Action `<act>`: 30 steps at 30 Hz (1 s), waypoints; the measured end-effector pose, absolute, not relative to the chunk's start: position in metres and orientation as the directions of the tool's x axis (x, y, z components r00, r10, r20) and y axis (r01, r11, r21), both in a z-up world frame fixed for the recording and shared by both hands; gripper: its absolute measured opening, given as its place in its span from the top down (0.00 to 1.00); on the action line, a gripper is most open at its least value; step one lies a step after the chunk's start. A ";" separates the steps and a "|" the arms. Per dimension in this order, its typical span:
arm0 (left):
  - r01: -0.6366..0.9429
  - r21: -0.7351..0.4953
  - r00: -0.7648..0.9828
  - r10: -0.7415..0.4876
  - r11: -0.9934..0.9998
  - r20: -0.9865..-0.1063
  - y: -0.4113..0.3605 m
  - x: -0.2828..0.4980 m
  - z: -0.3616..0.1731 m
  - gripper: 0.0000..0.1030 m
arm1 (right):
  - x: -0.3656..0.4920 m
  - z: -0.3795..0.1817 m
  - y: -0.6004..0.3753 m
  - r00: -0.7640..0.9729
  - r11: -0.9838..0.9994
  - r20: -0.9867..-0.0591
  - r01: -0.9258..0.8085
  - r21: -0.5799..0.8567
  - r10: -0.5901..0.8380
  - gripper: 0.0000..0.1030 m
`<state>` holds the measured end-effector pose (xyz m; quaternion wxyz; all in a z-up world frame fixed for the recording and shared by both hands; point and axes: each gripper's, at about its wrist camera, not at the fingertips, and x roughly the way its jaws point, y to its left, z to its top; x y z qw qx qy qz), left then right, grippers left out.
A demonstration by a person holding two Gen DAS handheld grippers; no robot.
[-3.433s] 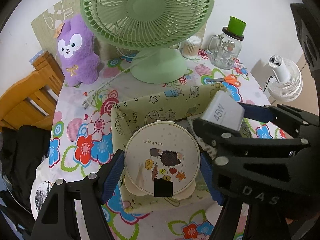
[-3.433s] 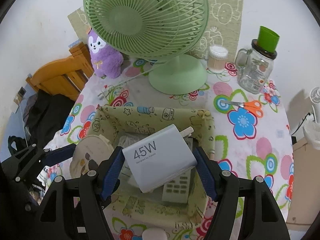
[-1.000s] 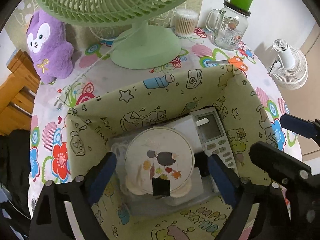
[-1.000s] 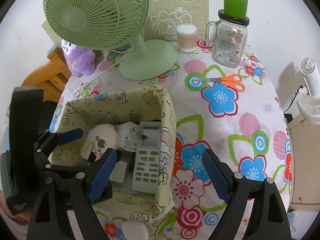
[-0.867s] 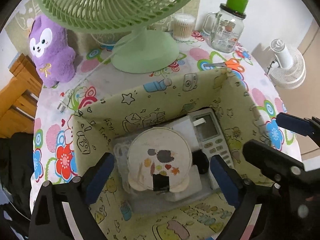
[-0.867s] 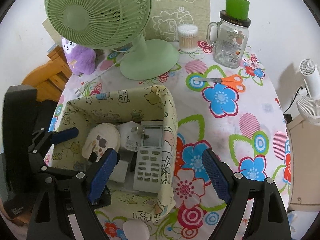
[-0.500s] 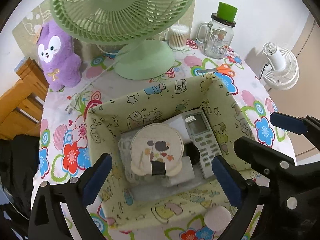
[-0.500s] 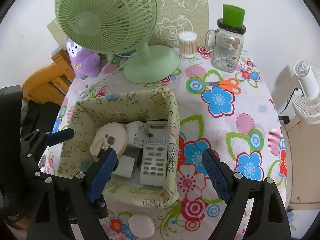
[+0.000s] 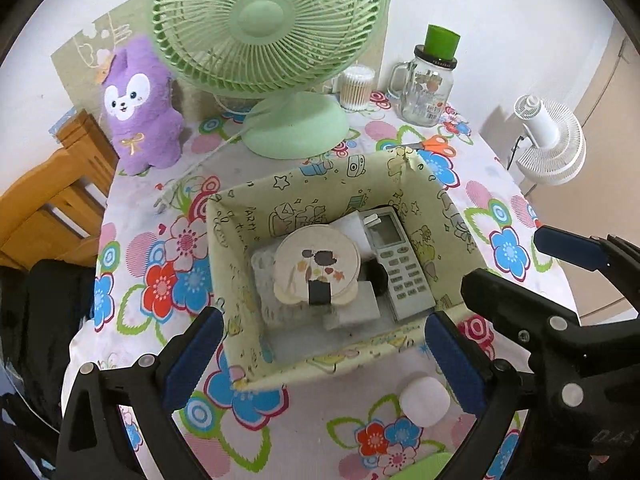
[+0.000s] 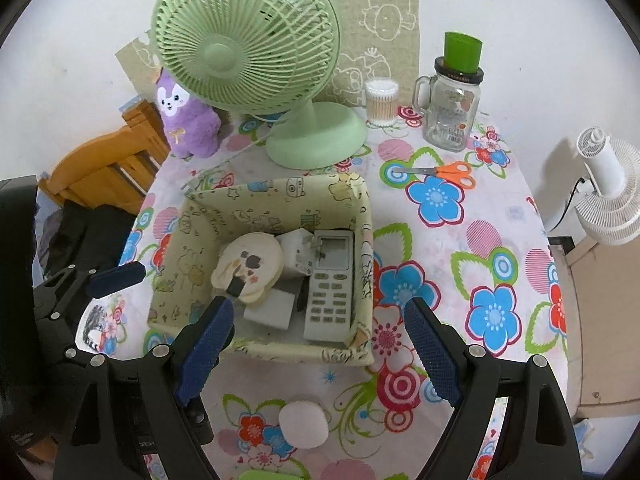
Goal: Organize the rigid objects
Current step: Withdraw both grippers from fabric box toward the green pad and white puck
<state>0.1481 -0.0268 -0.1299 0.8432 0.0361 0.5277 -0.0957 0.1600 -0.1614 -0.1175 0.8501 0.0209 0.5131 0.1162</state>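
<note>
Nearest, a small white round thing (image 10: 303, 424) is seen on the desk (image 10: 500, 248), just in front of the box (image 10: 264, 350). It looks light, hard and smooth, so it is best taken by its two sides. The left tool (image 9: 318, 360) and the right tool (image 10: 316, 350) are both spread wide with nothing held; the left one has just been opening. Inside the box, a round patterned case (image 9: 318, 270) is seen lying on top of the other things, with a grey remote (image 9: 398, 264) beside it. Both look stiff and light. The remote is best gripped across its long edges. Behind the box, orange scissors (image 10: 438, 171) are seen lying flat.
</note>
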 end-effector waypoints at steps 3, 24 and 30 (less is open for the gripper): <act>0.186 -0.041 0.432 -0.119 0.982 -0.894 -0.023 0.142 -0.126 0.01 | 0.154 -0.112 -0.158 0.460 0.974 -0.864 -0.176 0.139 0.206 0.13; 0.194 -0.055 0.461 -0.141 0.979 -0.876 -0.011 0.091 -0.114 0.02 | 0.106 -0.101 -0.145 0.492 0.983 -0.856 -0.163 0.089 0.159 0.13; 0.185 -0.053 0.475 -0.136 0.981 -0.870 -0.012 0.076 -0.112 0.02 | 0.094 -0.102 -0.146 0.485 0.980 -0.858 -0.175 0.092 0.168 0.13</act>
